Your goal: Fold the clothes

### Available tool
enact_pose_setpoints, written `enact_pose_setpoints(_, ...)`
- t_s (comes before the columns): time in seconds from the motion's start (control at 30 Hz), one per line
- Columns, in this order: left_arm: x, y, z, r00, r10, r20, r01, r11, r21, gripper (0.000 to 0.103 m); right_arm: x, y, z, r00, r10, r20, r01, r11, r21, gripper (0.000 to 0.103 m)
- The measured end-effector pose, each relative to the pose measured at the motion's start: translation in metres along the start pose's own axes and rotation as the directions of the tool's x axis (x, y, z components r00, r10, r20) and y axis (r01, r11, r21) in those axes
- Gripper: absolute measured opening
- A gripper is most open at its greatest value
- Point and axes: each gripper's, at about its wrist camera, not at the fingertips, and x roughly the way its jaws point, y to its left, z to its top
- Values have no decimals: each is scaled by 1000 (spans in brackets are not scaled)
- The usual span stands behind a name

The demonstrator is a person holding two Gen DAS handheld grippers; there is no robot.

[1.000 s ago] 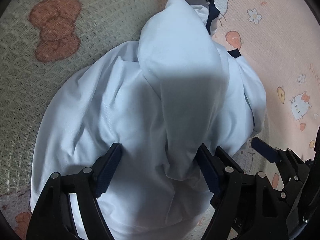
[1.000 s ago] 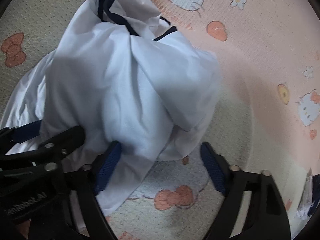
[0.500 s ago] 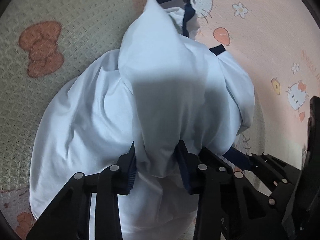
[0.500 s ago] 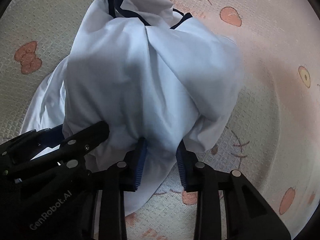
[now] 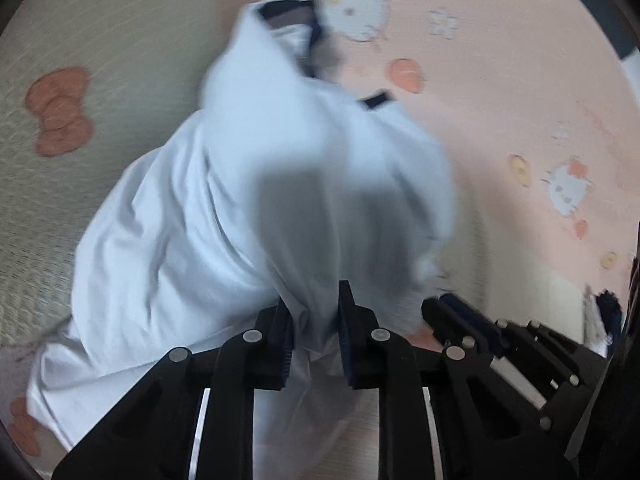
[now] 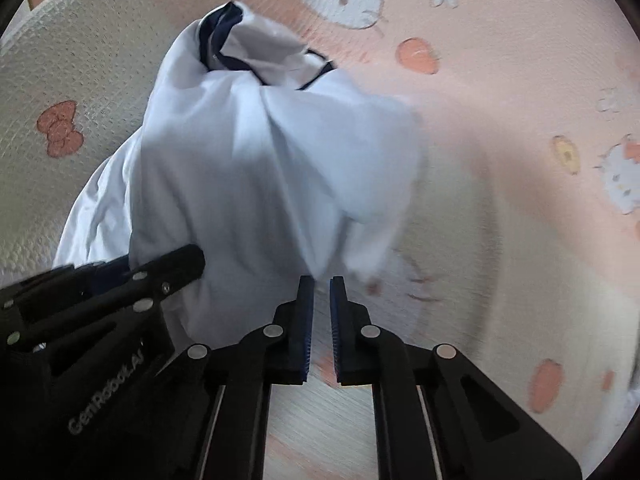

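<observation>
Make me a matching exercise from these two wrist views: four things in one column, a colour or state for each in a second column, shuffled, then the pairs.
Things:
1. garment
2. neckline trim
3. bow print
4. left gripper

Colour or state:
A. navy
B. closing on bunched cloth
C. white, crumpled in a heap
D. orange-brown, on the cream part of the blanket

Pairs: 1-C, 2-A, 3-D, 4-B

Home setting, soft quilted cartoon-cat bedspread (image 6: 500, 92) in pink and cream, bow prints (image 5: 60, 110)
</observation>
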Motion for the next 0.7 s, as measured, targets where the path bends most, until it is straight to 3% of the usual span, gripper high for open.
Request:
enact_pose_setpoints(0.13, -14, -43, -8, 997, -73, 23, 71, 994, 77, 17, -33, -24, -34, 998, -62, -2, 62, 998, -9, 7)
enact_pose_setpoints(0.2, -8, -70, -9, 994, -112, -5, 112, 988, 109, 15, -43, -35, -44, 997, -75, -24, 76, 997, 19, 7)
enact_pose_setpoints(0.33, -18, -99, -30, 984, -172, -50, 178, 966, 188, 13, -58, -68, -67, 997, -55, -59, 61, 993, 105, 7)
enact_pose_setpoints(0.43, -29, -114, -38, 967, -246, -73, 256, 943, 210, 11, -71, -85, -87, 997, -24, -70, 36, 986, 160, 9)
enact_pose_setpoints(0.47, -34, -117, -41, 964, -258, -67, 266, 938, 223, 11, -77, -85, -93, 997, -4, -72, 16, 985, 171, 19)
enact_pose_setpoints(0.5, -44, -114, -47, 965, -258, -52, 263, 936, 233, 11, -80, -85, -96, 997, 19, -74, -5, 984, 178, 36)
enact_pose_setpoints(0.6, -61, -111, -40, 968, -251, 25, 237, 938, 252, 11, -83, -78, -98, 993, 99, -71, -86, 981, 175, 51)
enact_pose_setpoints(0.63, -66, -104, -38, 964, -262, 37, 246, 938, 245, 11, -83, -74, -97, 988, 146, -57, -134, 976, 171, 57)
enact_pose_setpoints(0.67, -69, -95, -35, 959, -281, 45, 264, 937, 228, 11, -81, -70, -93, 982, 184, -40, -174, 969, 174, 70)
enact_pose_setpoints(0.7, -68, -88, -30, 953, -301, 48, 285, 936, 207, 11, -78, -66, -88, 976, 216, -22, -209, 961, 181, 74)
